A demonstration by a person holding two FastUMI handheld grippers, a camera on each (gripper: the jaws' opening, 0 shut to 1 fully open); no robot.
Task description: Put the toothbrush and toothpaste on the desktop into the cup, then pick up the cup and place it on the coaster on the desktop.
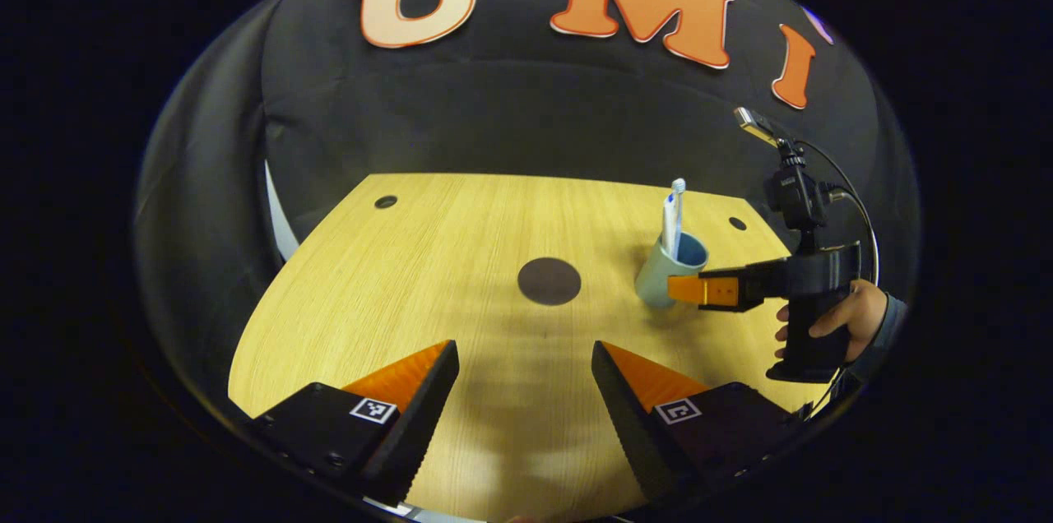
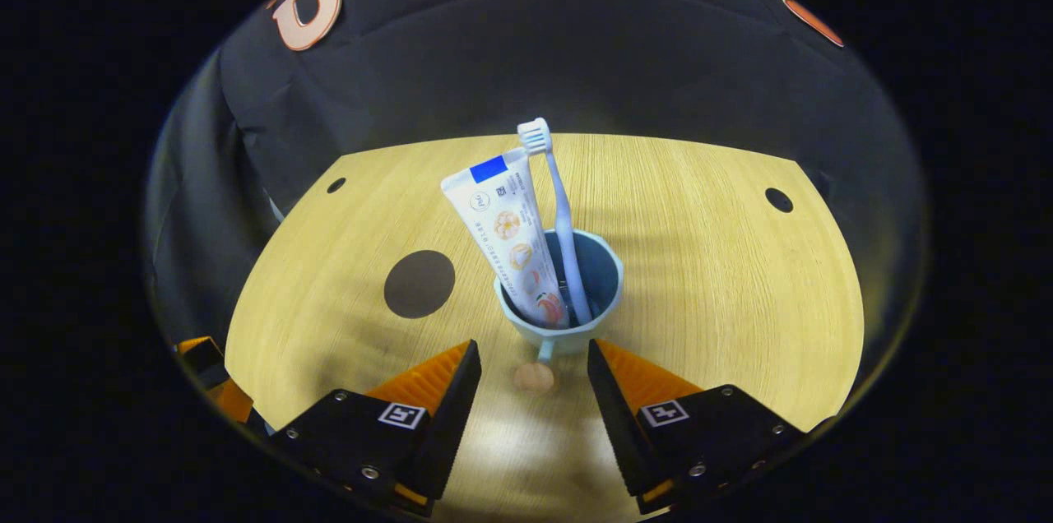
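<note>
The cup (image 2: 559,301) stands upright on the wooden tabletop (image 2: 699,260), roughly midway between the far and near edges and apart from every edge. The toothpaste (image 2: 506,239) and the toothbrush (image 2: 559,210) both stand inside it, leaning together against the rim, the toothbrush head uppermost. A small handle projects from the cup's near side (a rounded knob shows just below it).

The coaster (image 2: 419,284), a dark round disc, lies flat on the tabletop beside the cup, apart from it and bare.

The right gripper (image 2: 533,363) sits low at the cup's near side, fingers spread, with the handle in the gap between them; neither finger touches the cup in the right gripper view. In the left gripper view the same gripper (image 1: 687,289) reaches in from the tabletop's side edge, held by a hand (image 1: 847,317), its tips at the cup (image 1: 670,268); whether they make contact there cannot be told.

The left gripper (image 1: 525,358) hovers over the near edge of the tabletop, fingers spread wide and holding nothing, well apart from the coaster (image 1: 549,280).

Two small dark holes (image 2: 778,199) mark the tabletop's far corners.
</note>
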